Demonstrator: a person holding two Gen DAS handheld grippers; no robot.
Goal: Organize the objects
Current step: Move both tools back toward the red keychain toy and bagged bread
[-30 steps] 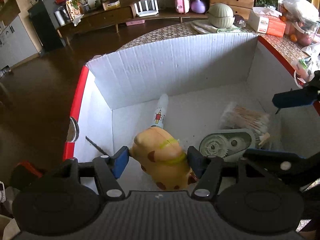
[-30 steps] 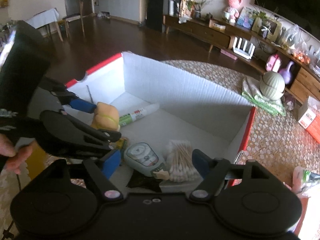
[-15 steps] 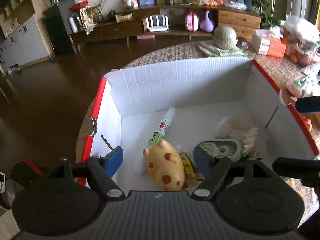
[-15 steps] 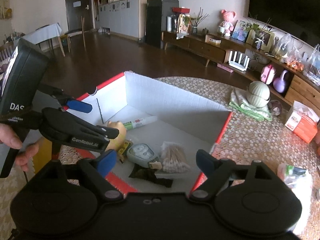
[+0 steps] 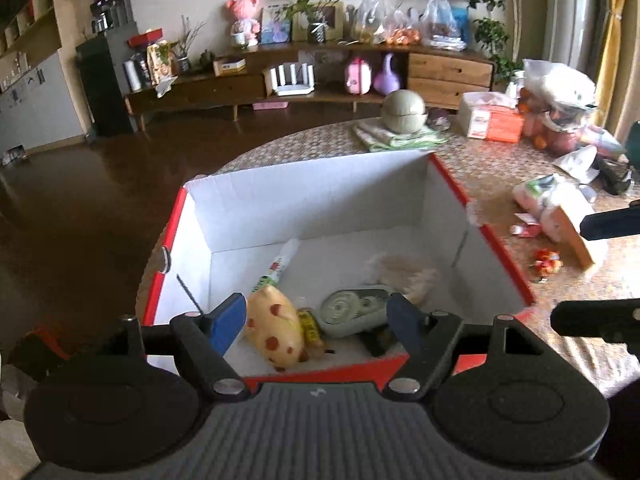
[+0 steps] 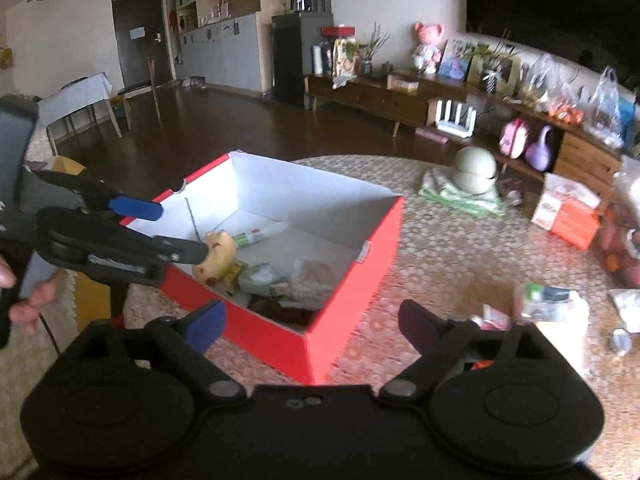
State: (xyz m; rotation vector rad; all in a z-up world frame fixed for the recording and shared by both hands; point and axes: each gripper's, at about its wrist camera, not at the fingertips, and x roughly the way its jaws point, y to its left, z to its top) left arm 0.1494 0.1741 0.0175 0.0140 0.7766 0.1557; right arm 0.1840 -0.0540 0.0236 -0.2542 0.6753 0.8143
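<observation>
Toys and odds lie in the red box (image 5: 502,248) on the counter (image 6: 440,248): I see the spotted pig (image 5: 276,326) inside; my left gripper (image 5: 316,320) and right gripper (image 6: 310,326) both gape, empty.

Left wrist view looks forward and down from just above the near wall of the red box (image 5: 500,248), close, facing the sideboard (image 5: 312,80) along the far wall, its own fingers (image 5: 226,316) at frame bottom. Right wrist view sits farther back and right of the box (image 6: 352,264), over the counter (image 6: 440,248), facing the same sideboard (image 6: 372,96) and the door. Both share the box interior, the counter's far edge and the sideboard; the right view also catches the left gripper (image 6: 160,228).
</observation>
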